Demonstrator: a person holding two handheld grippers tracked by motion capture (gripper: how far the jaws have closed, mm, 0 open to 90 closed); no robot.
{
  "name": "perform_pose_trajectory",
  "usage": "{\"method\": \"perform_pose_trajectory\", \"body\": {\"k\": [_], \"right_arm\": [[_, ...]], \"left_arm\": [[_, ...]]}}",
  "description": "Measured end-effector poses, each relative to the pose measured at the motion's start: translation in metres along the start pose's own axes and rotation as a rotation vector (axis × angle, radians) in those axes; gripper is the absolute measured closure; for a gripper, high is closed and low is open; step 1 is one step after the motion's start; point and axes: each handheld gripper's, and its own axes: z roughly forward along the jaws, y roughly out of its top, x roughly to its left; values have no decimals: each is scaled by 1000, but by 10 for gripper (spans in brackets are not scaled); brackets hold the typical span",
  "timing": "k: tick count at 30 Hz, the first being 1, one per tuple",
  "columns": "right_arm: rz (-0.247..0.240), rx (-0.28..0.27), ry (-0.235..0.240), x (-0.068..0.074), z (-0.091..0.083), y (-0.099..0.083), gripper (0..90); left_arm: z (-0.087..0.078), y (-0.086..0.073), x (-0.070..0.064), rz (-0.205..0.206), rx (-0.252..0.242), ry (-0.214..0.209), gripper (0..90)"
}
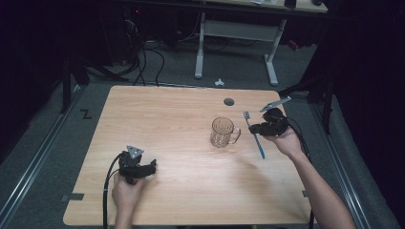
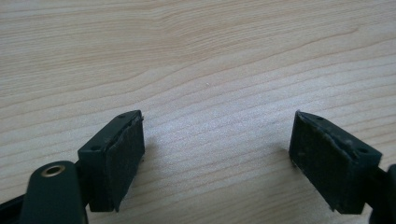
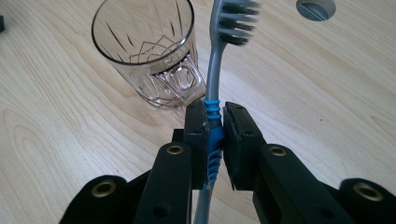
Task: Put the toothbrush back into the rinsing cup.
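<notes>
Your right gripper point(image 3: 215, 135) is clamped on the blue-ribbed grip of the grey-and-blue plastic toothbrush point(image 3: 215, 70), bristle head away from you, just right of the clear cut-glass mug with a handle point(image 3: 148, 56). The likely trouble is the brush pivoting between the pads — you hold it on a narrow waist — or its head knocking the mug's rim and tipping it. The brush looks slim, with dark bristles and a slick handle. Your left gripper point(image 2: 217, 154) rests on the near left of the pale wooden table point(image 1: 167, 124), jaws wide apart — nothing between them.
</notes>
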Motion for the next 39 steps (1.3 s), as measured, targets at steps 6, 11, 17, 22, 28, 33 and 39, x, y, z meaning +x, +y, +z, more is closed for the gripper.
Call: {"method": "perform_pose_trajectory", "body": {"k": [6, 11, 17, 22, 28, 33, 39], "right_arm": [[2, -50, 0, 1, -6, 1, 804], [5, -99, -7, 3, -12, 3, 804], [8, -158, -9, 5, -18, 6, 803], [12, -185, -7, 6, -19, 9, 803], [7, -218, -7, 8, -21, 13, 803], [12, -250, -3, 10, -22, 19, 803], [21, -276, 6, 10, -21, 25, 803]], "left_arm": [[0, 0, 0, 0, 0, 0, 186], [0, 0, 0, 0, 0, 0, 186], [0, 0, 0, 0, 0, 0, 186], [0, 0, 0, 0, 0, 0, 186], [0, 0, 0, 0, 0, 0, 186], [0, 0, 0, 0, 0, 0, 186], [0, 0, 0, 0, 0, 0, 186]]}}
